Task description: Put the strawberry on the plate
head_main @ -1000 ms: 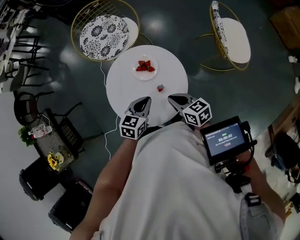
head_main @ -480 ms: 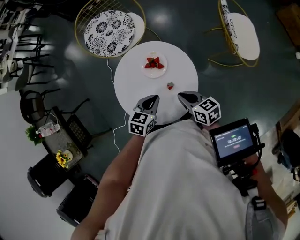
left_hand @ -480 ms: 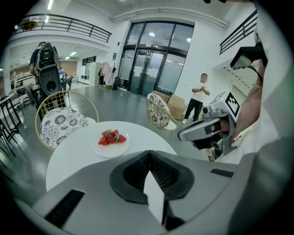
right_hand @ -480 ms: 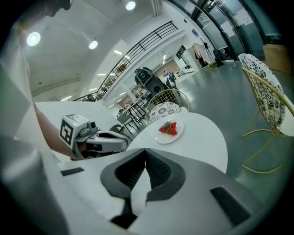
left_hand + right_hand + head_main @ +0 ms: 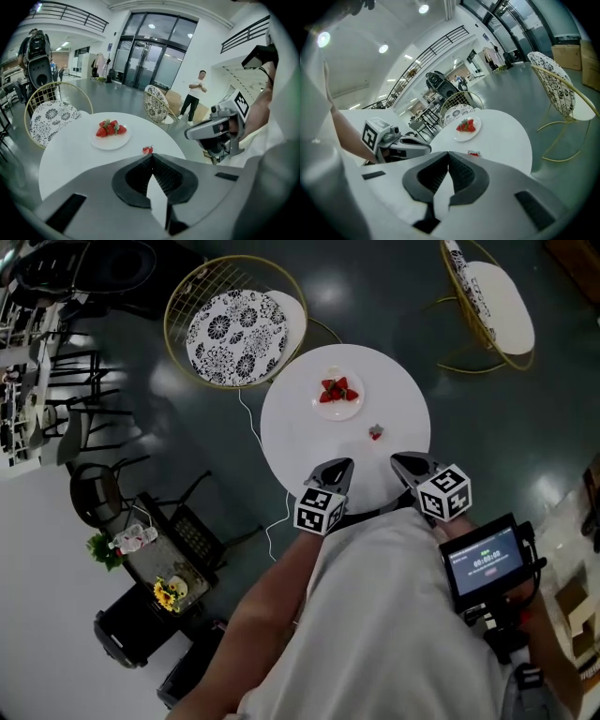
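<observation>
A round white table carries a white plate with several strawberries on it. One loose strawberry lies on the tabletop to the right of the plate, nearer to me. My left gripper and right gripper hover side by side over the table's near edge, both shut and empty. The loose strawberry shows just beyond the left gripper, with the plate further left. In the right gripper view the strawberry peeks over the right gripper, the plate behind it.
A gold wire chair with a patterned cushion stands behind the table on the left, and another chair at the far right. A small monitor sits by my right arm. A person stands far off on the grey floor.
The head view has shifted, so table and grippers now lie further right and lower in it. Both grippers stay at the table's near edge, a little lower, their jaws shut throughout.
</observation>
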The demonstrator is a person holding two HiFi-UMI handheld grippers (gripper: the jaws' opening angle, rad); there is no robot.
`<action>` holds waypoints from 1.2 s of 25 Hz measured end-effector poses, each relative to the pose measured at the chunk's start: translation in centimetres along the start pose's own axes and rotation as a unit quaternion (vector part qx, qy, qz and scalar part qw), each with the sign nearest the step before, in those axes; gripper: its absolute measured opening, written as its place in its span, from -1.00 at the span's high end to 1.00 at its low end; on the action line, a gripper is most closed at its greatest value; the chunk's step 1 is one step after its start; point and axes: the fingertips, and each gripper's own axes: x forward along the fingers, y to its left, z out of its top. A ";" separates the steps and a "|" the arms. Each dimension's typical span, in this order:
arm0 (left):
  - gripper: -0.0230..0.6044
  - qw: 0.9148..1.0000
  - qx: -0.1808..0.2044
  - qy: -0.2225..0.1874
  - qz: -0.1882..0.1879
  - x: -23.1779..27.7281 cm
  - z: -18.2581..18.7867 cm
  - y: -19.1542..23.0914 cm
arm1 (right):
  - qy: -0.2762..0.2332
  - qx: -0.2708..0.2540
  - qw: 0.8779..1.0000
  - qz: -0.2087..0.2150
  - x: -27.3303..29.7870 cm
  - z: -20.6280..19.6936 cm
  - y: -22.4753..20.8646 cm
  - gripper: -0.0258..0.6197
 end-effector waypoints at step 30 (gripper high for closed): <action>0.65 0.991 0.088 0.102 -0.004 8.9 0.7 0.0 | -0.069 0.091 0.992 -0.055 -3.1 -3.1 -4.1 0.90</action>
